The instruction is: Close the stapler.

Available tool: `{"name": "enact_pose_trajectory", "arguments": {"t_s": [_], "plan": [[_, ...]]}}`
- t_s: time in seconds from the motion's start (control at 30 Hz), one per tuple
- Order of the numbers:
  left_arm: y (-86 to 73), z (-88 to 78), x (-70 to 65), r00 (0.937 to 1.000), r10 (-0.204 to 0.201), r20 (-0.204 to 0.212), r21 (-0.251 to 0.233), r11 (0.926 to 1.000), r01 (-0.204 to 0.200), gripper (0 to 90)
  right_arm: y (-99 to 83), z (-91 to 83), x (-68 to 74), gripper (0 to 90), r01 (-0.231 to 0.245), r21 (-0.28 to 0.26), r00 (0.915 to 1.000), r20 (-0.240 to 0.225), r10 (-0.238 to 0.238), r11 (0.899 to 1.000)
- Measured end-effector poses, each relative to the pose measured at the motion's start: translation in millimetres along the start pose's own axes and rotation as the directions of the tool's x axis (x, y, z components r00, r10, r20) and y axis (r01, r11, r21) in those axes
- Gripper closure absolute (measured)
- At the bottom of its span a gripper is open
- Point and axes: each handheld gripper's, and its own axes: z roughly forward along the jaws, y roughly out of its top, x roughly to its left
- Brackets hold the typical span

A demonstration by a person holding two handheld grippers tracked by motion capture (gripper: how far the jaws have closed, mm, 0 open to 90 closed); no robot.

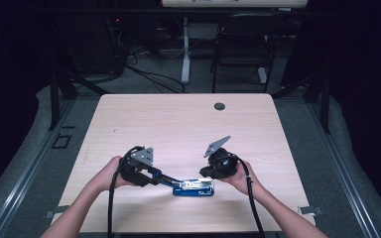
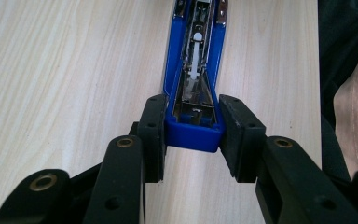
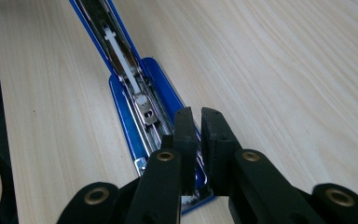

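Observation:
A blue stapler [image 1: 193,187] lies opened out flat near the table's front edge, its metal staple channel facing up. My left gripper [image 1: 164,179] reaches in from the left and is shut on the end of the stapler's blue arm [image 2: 193,70]; both pads [image 2: 152,135] press its sides. My right gripper [image 1: 207,177] hangs over the stapler's right end. In the right gripper view its jaws [image 3: 199,126] stand almost together just above the metal channel [image 3: 126,70], with only a thin slit and nothing visible between them.
The pale wooden table [image 1: 178,124] has a round cable hole [image 1: 220,106] near its far edge. A dark chair [image 1: 243,44] and a white desk leg [image 1: 185,49] stand beyond it. Cables trail from both grippers toward the front edge.

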Motion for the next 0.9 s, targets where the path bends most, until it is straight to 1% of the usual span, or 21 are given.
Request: {"name": "enact_pose_trajectory", "arguments": {"t_s": [0.03,0.07,0.13,0.17,0.2,0.27,0.3,0.37,0.4,0.43,0.47,0.53,0.57,0.6,0.63,0.67,0.77,0.83,0.87,0.9], "plan": [[1.2,-0.2,-0.3,1.0000,0.003,0.000,0.001,1.0000,-0.003,64.4,-1.9,-1.9,-1.7,85.4,0.007,0.009,1.0000,0.003,-0.007,1.000],[2.5,-0.5,-0.7,1.0000,0.008,-0.003,0.002,1.0000,-0.008,64.5,-4.1,-2.1,-1.7,85.3,-0.005,0.005,1.0000,0.003,0.005,1.000],[4.7,-0.4,-0.9,0.9999,0.011,0.001,-0.005,0.9999,-0.011,64.6,-7.1,-3.2,-2.5,85.3,-0.012,0.009,0.9999,0.004,0.012,1.000],[5.8,-0.4,-1.0,0.9999,0.013,0.000,-0.008,0.9999,-0.013,64.6,-8.0,-3.7,-2.7,85.4,-0.010,0.012,0.9999,0.005,0.010,1.000],[7.2,-0.9,-1.3,0.9998,0.018,-0.002,0.001,0.9998,-0.018,64.6,-8.1,-3.8,-2.4,85.4,-0.010,0.009,0.9999,0.005,0.010,1.000],[9.4,-1.2,-1.4,0.9997,0.024,0.004,0.001,0.9997,-0.024,64.8,-6.5,-3.4,-0.7,85.4,-0.002,0.004,1.0000,0.003,0.002,1.000],[10.4,-1.1,-1.7,0.9996,0.028,-0.001,0.002,0.9996,-0.028,64.8,-5.3,-3.0,0.6,85.4,0.003,0.002,1.0000,0.000,-0.003,1.000],[12.0,-0.9,-1.7,0.9995,0.032,0.002,0.001,0.9995,-0.032,64.9,-2.4,-1.7,3.9,85.5,0.013,-0.002,0.9999,-0.004,-0.013,1.000],[13.1,-1.2,-1.4,0.9993,0.038,0.000,0.005,0.9993,-0.038,64.9,-0.9,-0.9,5.3,85.6,0.025,-0.008,0.9997,-0.008,-0.025,1.000],[14.1,-1.6,-1.1,0.9992,0.039,0.011,0.008,0.9992,-0.039,64.9,1.0,-0.4,7.1,85.6,0.030,-0.006,0.9995,-0.012,-0.030,1.000],[14.9,-1.1,-1.4,0.9991,0.042,0.004,0.003,0.9991,-0.042,65.0,2.8,0.6,8.9,85.6,0.041,-0.014,0.9991,-0.009,-0.041,0.999],[16.7,-1.1,-1.7,0.9989,0.046,0.001,0.001,0.9989,-0.046,65.1,6.6,2.8,12.8,85.7,0.053,-0.023,0.9984,-0.021,-0.053,0.998],[17.5,-0.9,-1.8,0.9989,0.047,0.005,-0.002,0.9989,-0.047,65.1,8.6,3.7,14.8,85.7,0.059,-0.022,0.9980,-0.023,-0.059,0.998],[18.8,-1.5,-1.4,0.9986,0.052,0.013,0.006,0.9986,-0.052,65.2,10.5,5.3,17.0,85.7,0.060,-0.028,0.9978,-0.027,-0.061,0.998],[19.3,-1.5,-1.4,0.9985,0.051,0.020,0.005,0.9987,-0.051,65.2,13.0,6.7,19.2,85.7,0.074,-0.026,0.9968,-0.031,-0.074,0.997],[19.9,-0.9,-2.3,0.9986,0.053,0.003,-0.001,0.9986,-0.053,65.2,14.3,7.9,20.8,85.7,0.076,-0.032,0.9965,-0.033,-0.077,0.997],[21.9,-0.5,-2.7,0.9985,0.055,0.008,-0.003,0.9985,-0.055,65.3,19.8,11.4,25.5,85.7,0.091,-0.037,0.9947,-0.046,-0.092,0.995],[23.7,-0.6,-2.6,0.9980,0.063,0.006,-0.001,0.9980,-0.063,65.3,23.6,13.5,28.2,85.7,0.103,-0.038,0.9932,-0.050,-0.105,0.994],[25.1,-0.9,-2.3,0.9977,0.063,0.022,0.001,0.9980,-0.063,65.3,25.3,14.5,29.6,85.7,0.107,-0.037,0.9926,-0.054,-0.109,0.994],[25.8,0.0,-2.9,0.9977,0.067,0.010,-0.008,0.9978,-0.067,65.4,27.1,16.1,31.4,85.7,0.110,-0.043,0.9921,-0.056,-0.112,0.993]]}}
